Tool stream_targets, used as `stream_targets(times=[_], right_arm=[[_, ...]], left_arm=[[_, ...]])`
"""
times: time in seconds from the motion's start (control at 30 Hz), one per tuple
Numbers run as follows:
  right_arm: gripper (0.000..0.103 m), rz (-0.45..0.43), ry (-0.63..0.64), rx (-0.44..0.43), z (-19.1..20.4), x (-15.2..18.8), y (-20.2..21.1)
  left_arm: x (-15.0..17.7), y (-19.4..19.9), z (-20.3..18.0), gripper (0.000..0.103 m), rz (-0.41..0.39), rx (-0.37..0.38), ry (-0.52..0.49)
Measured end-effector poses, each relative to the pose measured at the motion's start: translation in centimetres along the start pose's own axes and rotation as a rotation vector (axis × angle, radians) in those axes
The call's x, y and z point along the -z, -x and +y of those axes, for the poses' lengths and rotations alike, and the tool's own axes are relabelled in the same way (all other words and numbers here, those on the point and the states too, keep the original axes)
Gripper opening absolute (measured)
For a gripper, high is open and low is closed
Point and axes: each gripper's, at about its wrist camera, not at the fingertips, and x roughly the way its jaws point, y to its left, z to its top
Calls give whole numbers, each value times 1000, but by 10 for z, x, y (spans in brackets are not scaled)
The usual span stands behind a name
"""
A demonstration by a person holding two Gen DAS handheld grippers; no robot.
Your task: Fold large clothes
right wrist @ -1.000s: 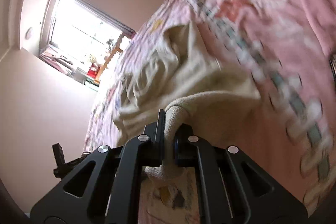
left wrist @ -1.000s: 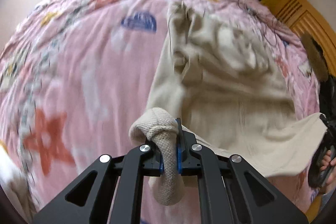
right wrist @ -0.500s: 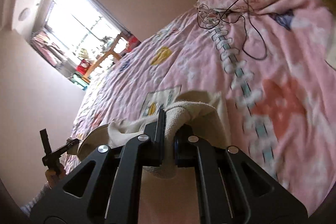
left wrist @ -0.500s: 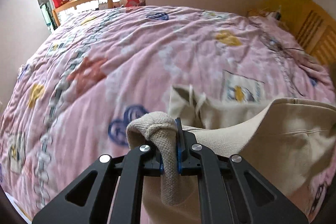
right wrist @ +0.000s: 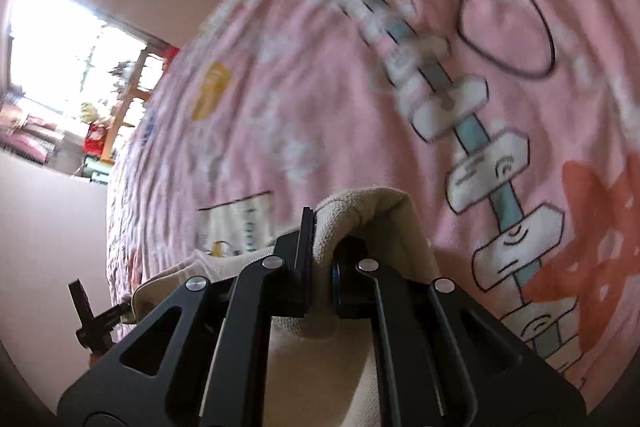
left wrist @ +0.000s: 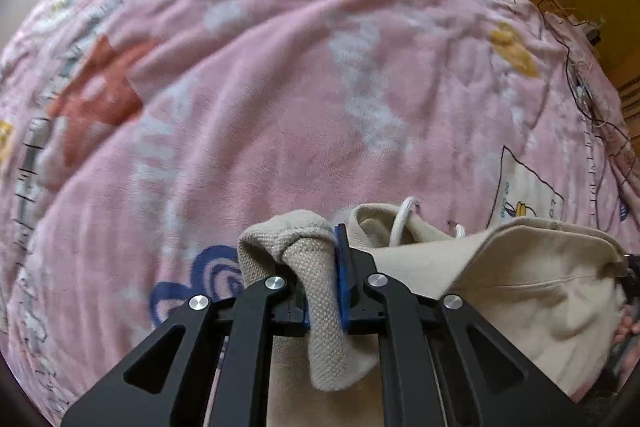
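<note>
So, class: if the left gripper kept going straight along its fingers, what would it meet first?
Probably the pink blanket. The left gripper, shut on the beige garment, points at bare blanket ahead; depth is unclear.

Soft daylight, your right wrist view's window [right wrist: 60, 43] blown out white, bedspread [right wrist: 420, 27] motion-smeared, fisheye bending and dark corners in both views.

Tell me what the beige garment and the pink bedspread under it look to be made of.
The beige garment looks like thick cotton knit: its ribbed hem, pinched in the left gripper, shows a coarse matte weave, and a white drawcord suggests a hoodie. The pink bedspread looks like soft, plush fleece, faintly ridged, with printed cartoon shapes.
</note>
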Motion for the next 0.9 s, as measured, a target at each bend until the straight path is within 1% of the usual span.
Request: stream_targets(times=[0.1,0.13,0.2,0.23,0.3,0.33,0.37,0.4,0.43,0.47,0.5,0.53,0.57,0.6,0.67,0.73,0.77,0.8,0.83,0.87,0.9], right_arm=[[8,47,-32,-14,-12,-1,-5],[9,68,-45,-28,-16,-2,-4],[13,100,-56,-53,-19,-8,0],[16,112,-56,-62,-18,-11,6],[26,140,-44,-95,-12,-17,16],[43,155,-40,-116,-8,-18,19],[72,162,-39,-125,-5,-21,25],[80,150,-39,-121,-3,-23,32],[83,116,-45,-124,0,-29,46],[83,96,-59,-139,1,-33,55],[83,85,-69,-145,3,-35,62],[83,72,-77,-148,5,-37,71],[83,67,-75,-161,7,-36,79],[83,69,-66,-184,11,-33,87],[83,47,-44,-188,17,-23,101],[83,26,-1,-190,24,-4,120],[83,-4,52,-174,30,10,133],[83,-30,122,-145,37,26,146],[83,-63,185,-123,45,39,155],[83,-128,274,-75,53,58,167],[83,-187,380,-8,63,85,181]], left_arm=[[-3,-6,9,12,69,60,4],[-3,-5,11,12,95,84,0],[-5,1,15,14,118,111,-7],[-7,3,16,14,137,130,-17],[-10,8,16,16,189,161,-38],[-11,9,17,17,218,173,-46],[-12,12,19,22,257,202,-43],[-13,15,21,29,282,231,-39],[-14,19,22,59,311,268,-38],[-17,28,24,92,311,288,-36],[-19,36,25,96,299,297,-36],[-21,42,25,95,296,314,-35],[-24,52,27,95,283,350,-17],[-26,60,26,95,258,315,-19],[-27,72,21,95,226,243,-32],[-24,84,10,95,189,208,-53],[-20,93,3,95,167,207,-66],[-8,109,-8,95,117,214,-72],[-3,117,-11,95,88,187,-75],[14,134,-22,95,24,164,-75],[29,147,-29,95,-27,144,-60]])
